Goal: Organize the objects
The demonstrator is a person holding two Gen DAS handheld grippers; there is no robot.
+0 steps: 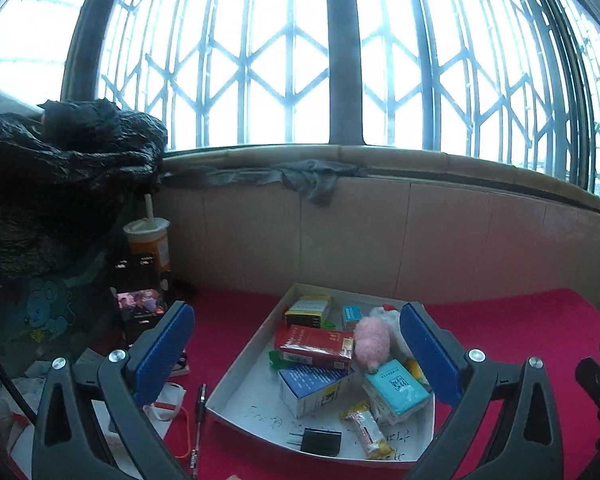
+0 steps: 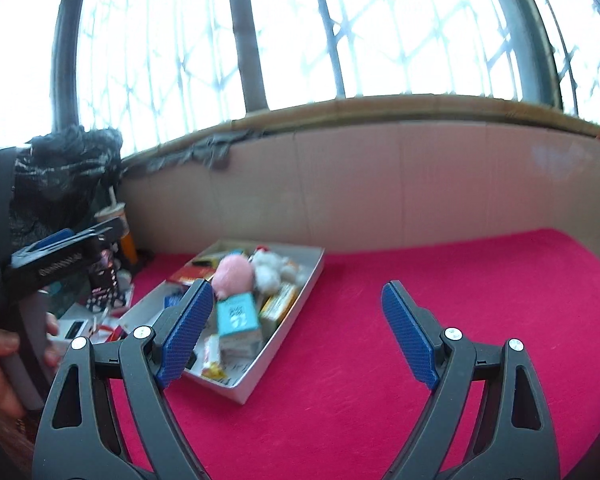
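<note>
You held the left gripper and right gripper with jaws apart and empty, the white tray of boxes lying near the bench's back edge.

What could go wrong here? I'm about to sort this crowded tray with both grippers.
The boxes in the white tray lie stacked and tilted, so pulling the red box may topple others. The pink plush could squash and slip between the pads. The drink cup near the phone might get knocked over.
</note>
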